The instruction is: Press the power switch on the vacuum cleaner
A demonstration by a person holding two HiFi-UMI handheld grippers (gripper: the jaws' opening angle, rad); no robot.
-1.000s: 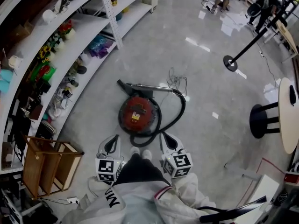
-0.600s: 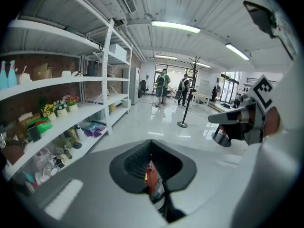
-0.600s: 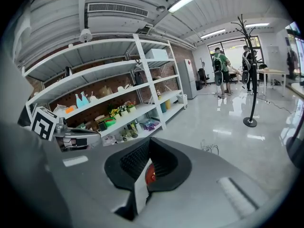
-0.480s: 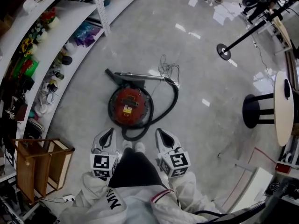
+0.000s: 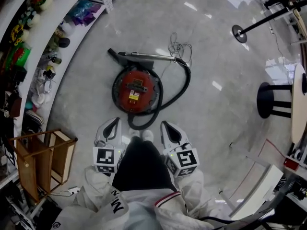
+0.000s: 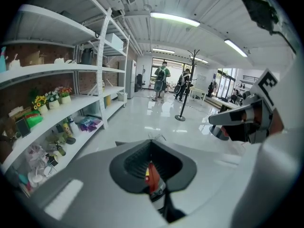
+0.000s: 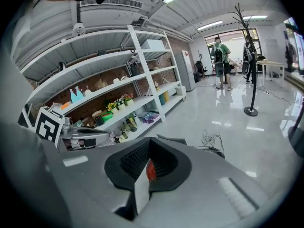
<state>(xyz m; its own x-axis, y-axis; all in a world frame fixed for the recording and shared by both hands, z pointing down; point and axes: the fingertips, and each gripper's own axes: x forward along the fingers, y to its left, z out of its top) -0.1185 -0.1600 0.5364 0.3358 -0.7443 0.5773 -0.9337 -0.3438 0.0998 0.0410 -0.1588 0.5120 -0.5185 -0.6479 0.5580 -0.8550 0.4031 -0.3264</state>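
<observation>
– Red vacuum cleaner [image 5: 135,91]: where does it sit?

– On the glossy grey floor [image 5: 216,128], just beyond the person's white shoes [image 5: 147,136]. Its black hose [image 5: 180,96] loops round the right and near sides of the round body. The metal wand [image 5: 148,56] lies across the far side, and a tangle of cord [image 5: 180,44] lies a little farther off.

– And the tongs?

– The left tongs [image 5: 114,122] and right tongs [image 5: 164,125] hang side by side on the near side of the cleaner, one on either side of the shoes. Both point toward it and neither touches it.

– Clenched or released?

– Clenched, both. In each gripper view the dark padded jaws meet with nothing held, and only a sliver of the red body shows through the slit.

– The power switch?

– Too small to pick out from above. I can see a yellow label [image 5: 134,96] on the lid.

– Anything around?

– White shelves [image 5: 43,30] with flowers and bottles curve along the left. A wooden frame [image 5: 29,162] stands at the near left, and a black stool [image 5: 266,99] is well off to the right.
</observation>
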